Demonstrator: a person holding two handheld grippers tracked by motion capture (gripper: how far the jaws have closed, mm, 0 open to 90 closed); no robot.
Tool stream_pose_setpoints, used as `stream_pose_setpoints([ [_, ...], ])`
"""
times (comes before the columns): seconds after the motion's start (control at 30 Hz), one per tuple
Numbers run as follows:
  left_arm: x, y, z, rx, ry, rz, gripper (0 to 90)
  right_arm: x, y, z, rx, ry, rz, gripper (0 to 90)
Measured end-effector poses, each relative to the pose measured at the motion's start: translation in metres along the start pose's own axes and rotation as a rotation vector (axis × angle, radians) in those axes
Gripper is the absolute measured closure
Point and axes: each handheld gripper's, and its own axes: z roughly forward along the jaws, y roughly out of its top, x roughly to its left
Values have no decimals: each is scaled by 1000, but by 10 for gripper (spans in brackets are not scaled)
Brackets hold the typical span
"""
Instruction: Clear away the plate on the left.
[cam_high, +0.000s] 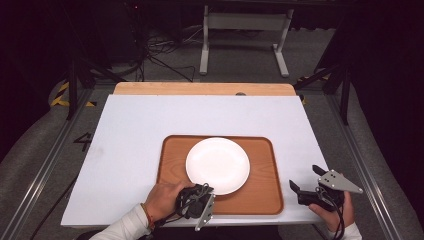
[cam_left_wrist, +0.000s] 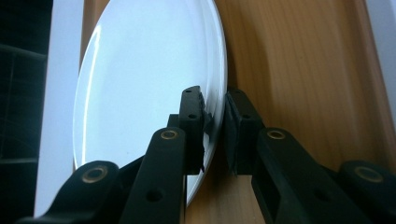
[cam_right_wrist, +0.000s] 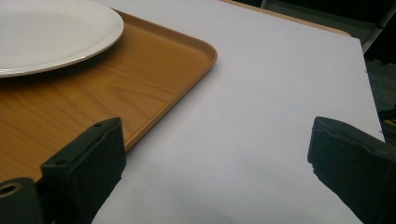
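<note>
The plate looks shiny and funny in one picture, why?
In the left gripper view the camera is turned sideways and sits very close, so the plate looks stretched, with a pale blue sheen, and the left tongs at its rim are dark. In the high view the room behind the table is nearly black. In the right gripper view the tray looks soft.

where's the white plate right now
The white plate lies on the wooden tray in the high view, mid-table, its near-left rim between the left claw's jaws.
</note>
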Motion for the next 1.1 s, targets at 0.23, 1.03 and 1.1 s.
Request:
stream_pose_setpoints([
  [0.23, 7, -4, 1, -21, -38, -58, 717, 1, 0, 0, 2, 1, -4, 49],
  [1.03, 26, -16, -15, -155, -50, -256, 440, 2, 1, -1, -5, 1, -19, 51],
  [1.1, 29, -18, -17, -163, -42, -280, 399, 2, 1, -1, -4, 0, -20, 51],
])
